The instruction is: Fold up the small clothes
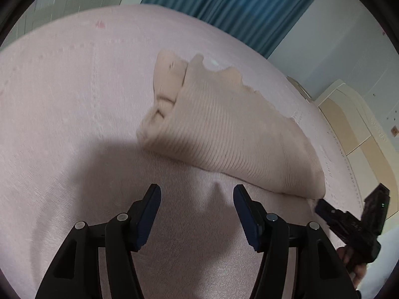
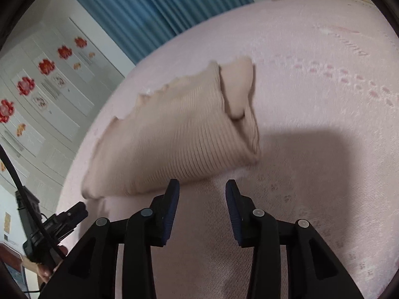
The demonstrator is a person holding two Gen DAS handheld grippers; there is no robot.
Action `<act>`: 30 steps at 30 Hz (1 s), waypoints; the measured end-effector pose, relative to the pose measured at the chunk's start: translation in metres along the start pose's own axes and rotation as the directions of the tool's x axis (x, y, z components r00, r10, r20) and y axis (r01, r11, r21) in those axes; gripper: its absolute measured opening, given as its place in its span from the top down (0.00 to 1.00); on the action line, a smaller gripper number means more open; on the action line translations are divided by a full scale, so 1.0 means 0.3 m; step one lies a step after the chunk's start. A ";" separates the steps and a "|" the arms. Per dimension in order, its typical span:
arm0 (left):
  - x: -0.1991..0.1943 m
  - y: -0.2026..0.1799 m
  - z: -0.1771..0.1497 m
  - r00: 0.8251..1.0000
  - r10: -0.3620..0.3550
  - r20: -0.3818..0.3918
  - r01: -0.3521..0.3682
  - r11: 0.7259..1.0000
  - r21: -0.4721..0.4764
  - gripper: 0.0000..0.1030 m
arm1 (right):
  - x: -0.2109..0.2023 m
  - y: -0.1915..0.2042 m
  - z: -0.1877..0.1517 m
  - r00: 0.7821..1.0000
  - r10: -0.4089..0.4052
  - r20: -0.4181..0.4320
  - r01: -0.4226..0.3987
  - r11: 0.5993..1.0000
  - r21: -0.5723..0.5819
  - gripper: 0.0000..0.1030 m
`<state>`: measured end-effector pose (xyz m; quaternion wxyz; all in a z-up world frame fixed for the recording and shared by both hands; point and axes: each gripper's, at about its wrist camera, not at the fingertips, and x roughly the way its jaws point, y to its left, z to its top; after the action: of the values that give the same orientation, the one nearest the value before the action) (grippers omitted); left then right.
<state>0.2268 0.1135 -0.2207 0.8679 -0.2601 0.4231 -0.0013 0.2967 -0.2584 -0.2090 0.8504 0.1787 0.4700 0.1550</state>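
Left gripper: jaws roughly half open, nothing between them, only pink bed cover below. Right gripper: jaws open a bit narrower, also empty; its left pad sits just at the near folded edge of the garment, and whether it touches I can't tell.

Beige ribbed knit garment lies flat on the pink bed, already folded over at least once, with a thick rolled fold along the near side and a wavy hem on the far side. A smoother tucked-in part shows at one short end.

Key relation: the garment is straight ahead of both pairs of jaws, just beyond the tips. Its long axis runs crosswise to the pointing direction, slanting so that the end nearer the right gripper is closer. From the left jaws it sits ahead and to the right, with the near corner close to the right gripper's tip, as the left wrist view shows. From the right jaws it sits ahead and to the left, in the right wrist view.

Judgement: the right hand is the nearer one and its jaws are practically on the folded edge; the left needs to go forward and right to reach its end. The next fold probably brings one short end over the other, along the long axis.
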 end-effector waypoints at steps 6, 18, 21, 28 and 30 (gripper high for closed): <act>0.062 0.057 0.049 0.996 -0.088 0.023 0.090 0.989 -0.114 0.42 | 0.030 -0.037 0.017 0.999 0.048 -0.002 -0.048 0.996 0.079 0.59; 0.151 0.141 0.142 0.992 -0.107 0.073 0.123 0.958 -0.261 0.78 | 0.097 -0.071 0.105 0.997 0.021 0.069 -0.031 0.987 0.160 0.90; 0.155 0.163 0.139 0.988 -0.137 0.069 0.151 0.947 -0.285 0.90 | 0.094 -0.108 0.104 0.995 0.072 0.072 -0.085 0.976 0.202 0.91; 0.093 0.129 0.085 0.994 -0.087 0.060 0.098 0.967 -0.236 0.91 | 0.017 -0.075 0.078 0.993 0.049 0.106 -0.066 0.984 0.166 0.92; 0.052 0.127 0.049 0.995 -0.080 0.056 0.090 0.972 -0.219 0.91 | -0.020 -0.082 0.058 0.992 0.065 0.108 -0.083 0.981 0.176 0.92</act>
<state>0.2392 0.1497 -0.2420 0.8425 -0.3730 0.3885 0.0149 0.3108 -0.2856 -0.2071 0.8473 0.2797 0.4311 0.1342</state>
